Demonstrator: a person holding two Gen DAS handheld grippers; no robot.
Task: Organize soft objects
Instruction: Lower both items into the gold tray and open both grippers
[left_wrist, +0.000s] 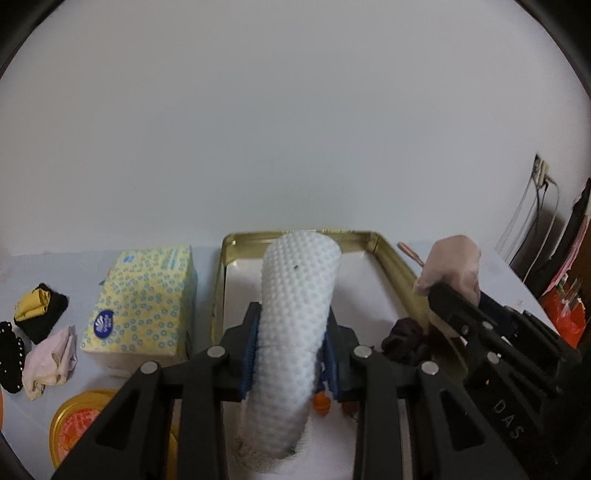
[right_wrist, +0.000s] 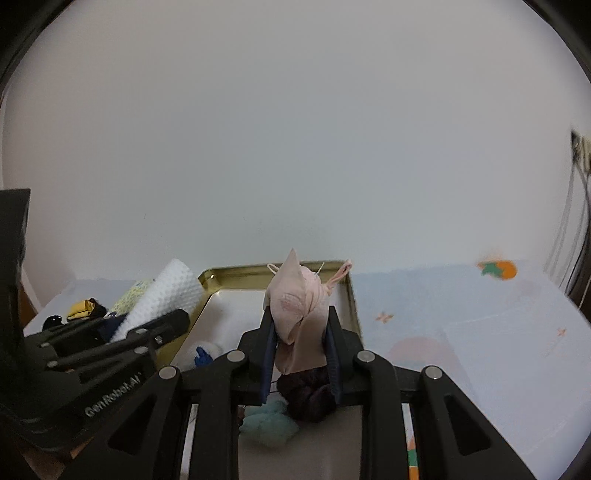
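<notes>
From the left wrist, the left claw (left_wrist: 290, 347) pinches a white towel roll (left_wrist: 295, 314) over the tray (left_wrist: 391, 258); lower it flat, its long axis pointing toward the tray's far edge.

From the right wrist, the right claw (right_wrist: 301, 354) pinches a pink cloth (right_wrist: 301, 314), tip up, above the tray's near end.

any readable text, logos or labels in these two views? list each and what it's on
"DAS" – raised letters on the black body of the right tongs, seen from the left wrist view.
"GenRobot.AI" – on the black body of the left tongs, seen from the right wrist view; last characters partly unclear.
Blue oval logo on the yellow tissue box – too small and blurred to read.
</notes>
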